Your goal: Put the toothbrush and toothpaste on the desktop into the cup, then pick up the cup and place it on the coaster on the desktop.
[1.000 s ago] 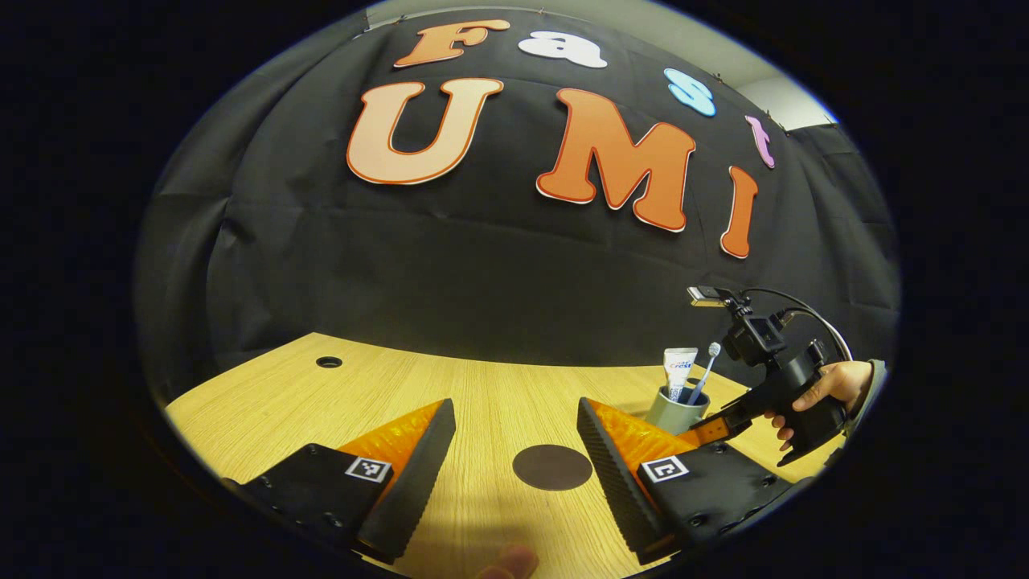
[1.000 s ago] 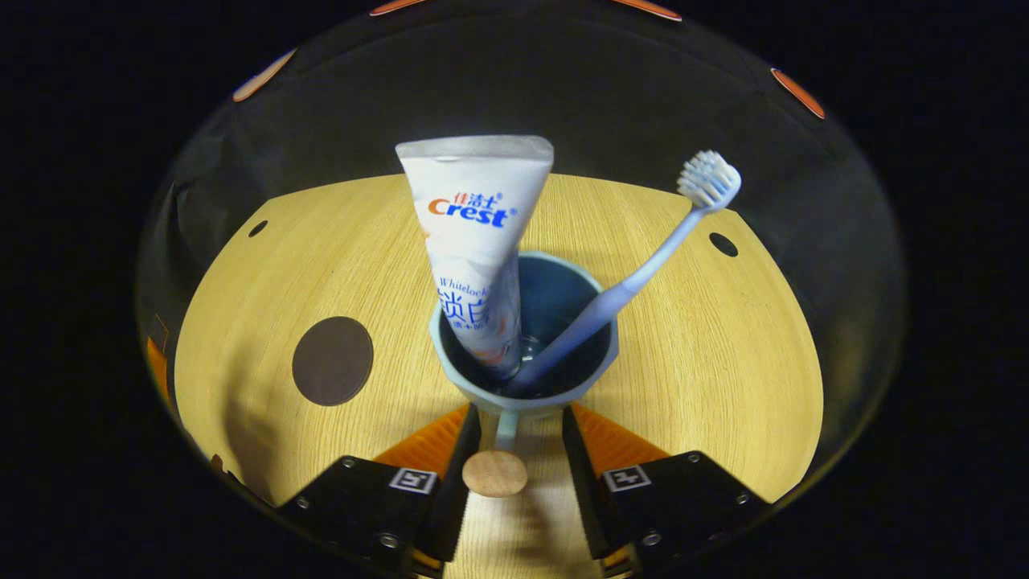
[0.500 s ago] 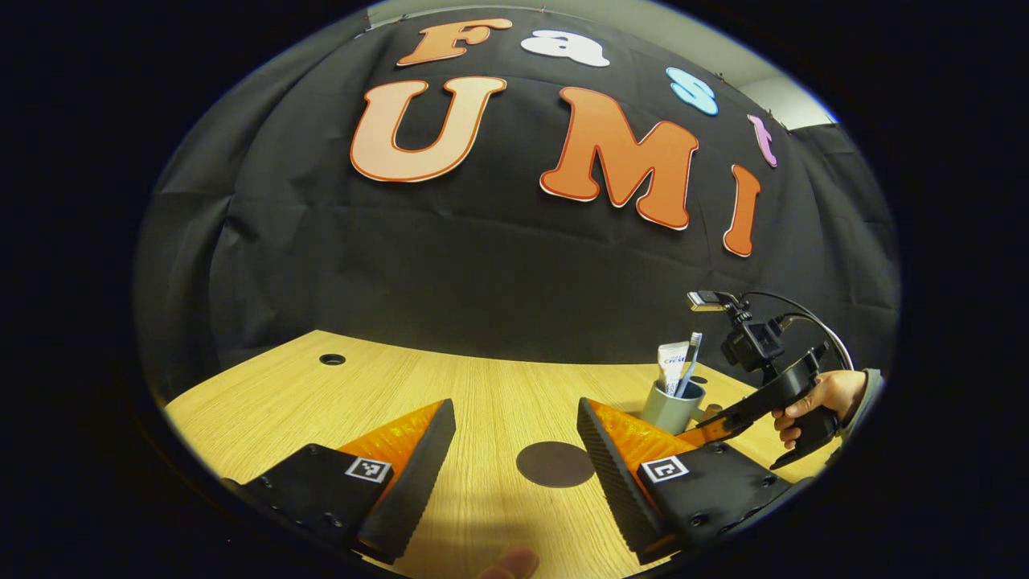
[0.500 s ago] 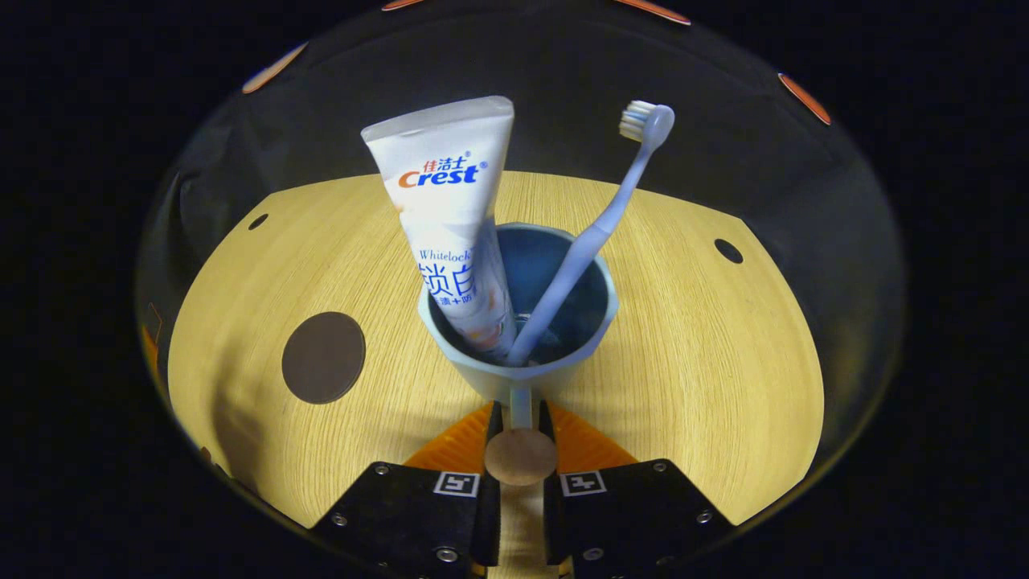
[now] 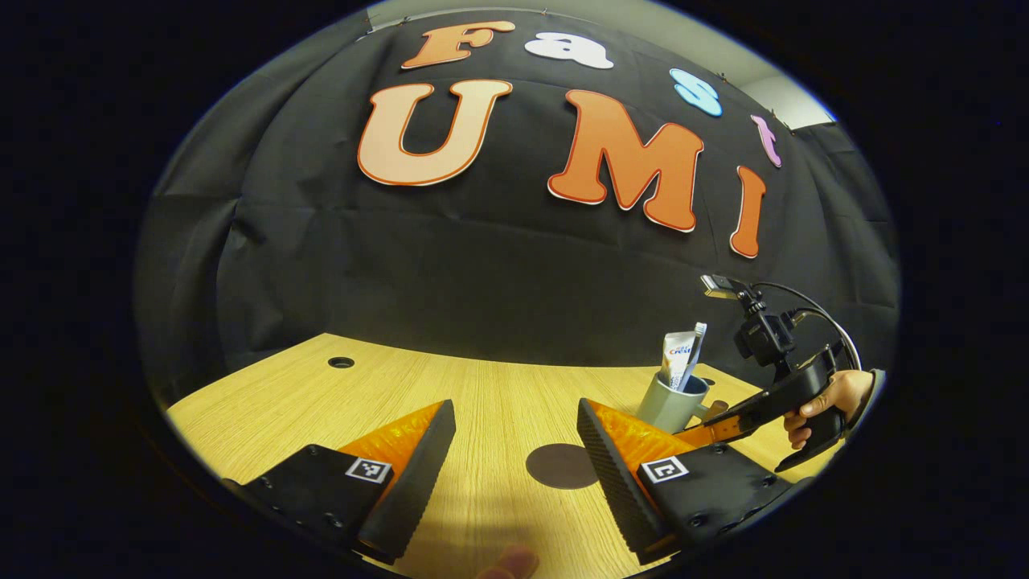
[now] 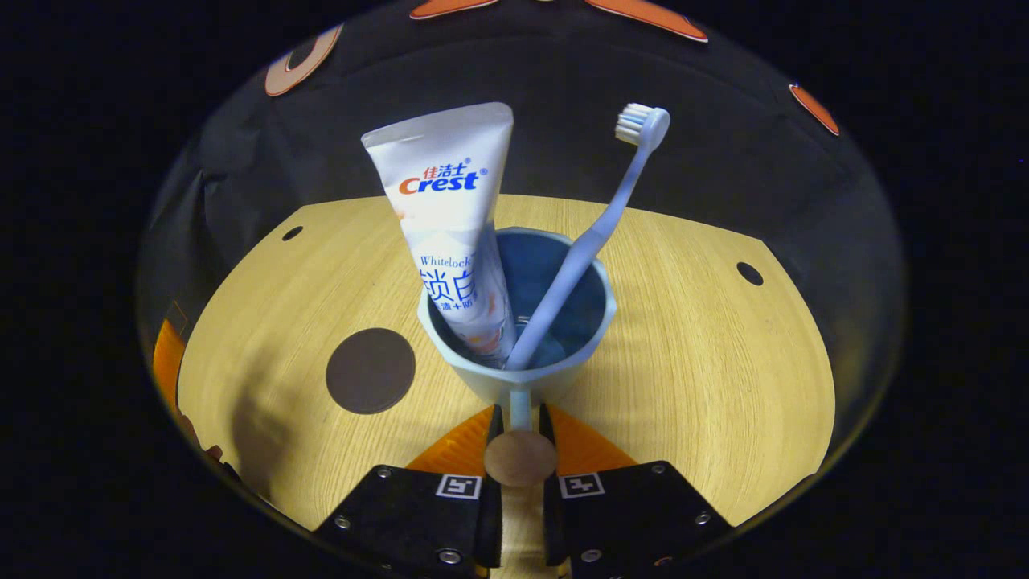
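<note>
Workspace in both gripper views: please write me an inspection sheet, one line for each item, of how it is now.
Surface: light wooden desktop with round cable holes.
Job's things: pale blue-grey cup holds the white toothpaste tube and the light blue toothbrush, both leaning, brush head up. Flat dark brown round coaster lies bare beside the cup, apart from it.
Clutter: nothing seen.
Grippers: right gripper shut on the cup's handle with the round wooden end; whether the cup is lifted cannot be told. Left gripper open, holding nothing, near the coaster.
Cables: black cable loops from the right gripper's camera.
Surroundings: black cloth wall behind the desktop.
</note>
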`<state>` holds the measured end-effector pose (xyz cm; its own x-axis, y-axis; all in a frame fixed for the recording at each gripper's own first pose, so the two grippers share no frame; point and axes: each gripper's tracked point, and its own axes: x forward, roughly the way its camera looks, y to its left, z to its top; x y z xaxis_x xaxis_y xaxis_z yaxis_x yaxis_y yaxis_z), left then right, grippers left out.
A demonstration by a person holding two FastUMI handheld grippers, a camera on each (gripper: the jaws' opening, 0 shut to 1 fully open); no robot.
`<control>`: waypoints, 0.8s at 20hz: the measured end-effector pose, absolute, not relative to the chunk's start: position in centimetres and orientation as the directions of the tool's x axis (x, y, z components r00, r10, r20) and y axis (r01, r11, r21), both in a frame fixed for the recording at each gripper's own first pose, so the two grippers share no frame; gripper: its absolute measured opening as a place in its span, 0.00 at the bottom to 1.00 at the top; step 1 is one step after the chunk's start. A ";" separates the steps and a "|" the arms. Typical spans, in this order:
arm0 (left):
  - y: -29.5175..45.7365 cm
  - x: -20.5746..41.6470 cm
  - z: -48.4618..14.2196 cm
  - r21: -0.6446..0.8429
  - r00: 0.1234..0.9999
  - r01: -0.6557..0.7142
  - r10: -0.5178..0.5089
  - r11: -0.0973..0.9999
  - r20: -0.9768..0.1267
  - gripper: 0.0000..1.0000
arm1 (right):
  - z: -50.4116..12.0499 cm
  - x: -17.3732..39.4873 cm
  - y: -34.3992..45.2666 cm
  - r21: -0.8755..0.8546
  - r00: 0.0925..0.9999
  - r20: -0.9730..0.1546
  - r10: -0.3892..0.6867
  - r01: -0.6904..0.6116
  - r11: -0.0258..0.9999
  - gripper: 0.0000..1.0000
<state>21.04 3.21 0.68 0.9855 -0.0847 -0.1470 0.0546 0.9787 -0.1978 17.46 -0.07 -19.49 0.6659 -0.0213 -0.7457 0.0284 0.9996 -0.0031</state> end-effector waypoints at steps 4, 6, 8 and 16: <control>3.7 20.8 0.9 -0.179 0.988 0.039 -0.065 0.983 -0.138 0.97 | -19.3 17.7 0.2 0.003 0.675 -0.737 0.013 -0.016 1.000 0.20; 3.9 20.9 1.3 -0.175 0.991 0.035 -0.057 0.984 -0.119 0.97 | -19.2 17.9 0.3 0.008 0.678 -0.734 0.032 -0.039 0.999 0.20; 4.2 20.7 1.7 -0.175 0.993 0.029 -0.049 0.984 -0.109 0.97 | -19.1 18.0 0.3 0.001 0.685 -0.728 0.043 -0.062 0.998 0.20; 4.7 20.6 2.0 -0.165 0.996 0.003 -0.018 0.986 -0.090 0.97 | -19.2 18.5 0.7 0.005 0.676 -0.729 0.109 -0.153 0.988 0.20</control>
